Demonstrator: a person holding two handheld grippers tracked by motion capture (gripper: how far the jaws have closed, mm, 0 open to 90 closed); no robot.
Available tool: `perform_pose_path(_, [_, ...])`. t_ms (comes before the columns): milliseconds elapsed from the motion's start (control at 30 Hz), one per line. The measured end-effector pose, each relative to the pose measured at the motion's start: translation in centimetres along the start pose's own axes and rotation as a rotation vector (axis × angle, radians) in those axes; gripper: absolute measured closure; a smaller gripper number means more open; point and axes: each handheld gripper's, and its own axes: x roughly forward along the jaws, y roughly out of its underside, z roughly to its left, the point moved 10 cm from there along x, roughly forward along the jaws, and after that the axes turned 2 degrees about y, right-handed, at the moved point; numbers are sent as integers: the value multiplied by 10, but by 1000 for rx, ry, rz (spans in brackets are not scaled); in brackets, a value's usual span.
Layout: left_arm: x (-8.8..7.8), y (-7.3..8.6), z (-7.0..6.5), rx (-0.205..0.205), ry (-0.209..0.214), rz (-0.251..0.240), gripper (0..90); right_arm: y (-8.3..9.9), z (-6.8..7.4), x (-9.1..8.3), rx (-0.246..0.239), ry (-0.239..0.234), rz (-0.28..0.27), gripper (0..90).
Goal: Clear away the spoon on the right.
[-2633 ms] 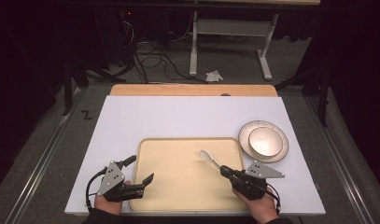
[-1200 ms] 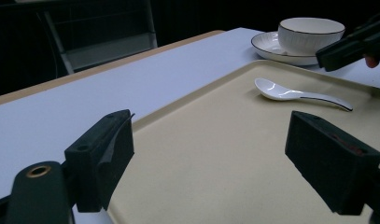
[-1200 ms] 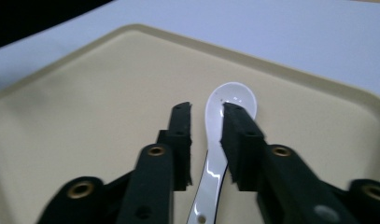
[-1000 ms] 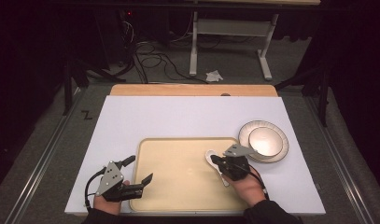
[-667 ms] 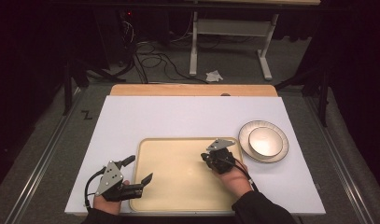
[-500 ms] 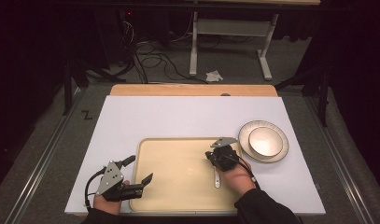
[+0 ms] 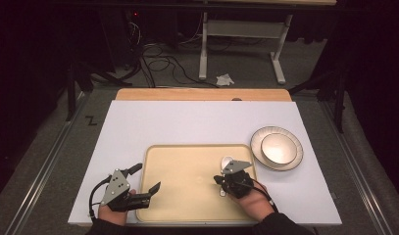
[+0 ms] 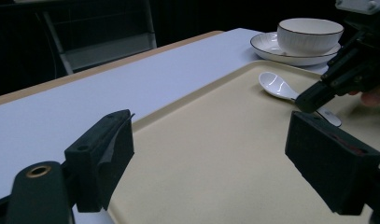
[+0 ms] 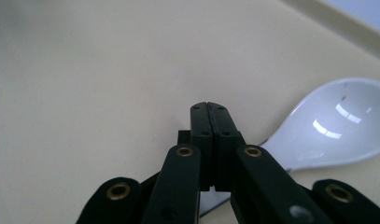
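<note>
Spoon near tray rim, right gripper closed above handle.

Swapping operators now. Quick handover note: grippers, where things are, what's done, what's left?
Right gripper: jaws closed together, over the white spoon's handle on the beige tray. Whether it actually grips the handle can't be told; the spoon lies flat.
Left gripper: jaws wide open, holding nothing, at the tray's near-left edge.
Bowl sits on the plate, right of the tray, on the white table.
Done: nothing visibly moved.
Left: probably confirm the grip, then lift the spoon.
</note>
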Motion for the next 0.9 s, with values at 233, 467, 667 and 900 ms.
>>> perform_pose_path(233, [0,0,0,1,0,4,159,13,-1,-10,6,2,1,900])
perform_pose_path(467, [0,1,0,2,0,5,159,11,-3,-17,18,-3,-24,900])
perform_pose_path(667, [0,0,0,1,-1,2,159,19,6,-9,-43,-14,22,900])
perform_pose_path(900, [0,1,0,3,1,5,159,13,4,-17,3,-21,-38,883])
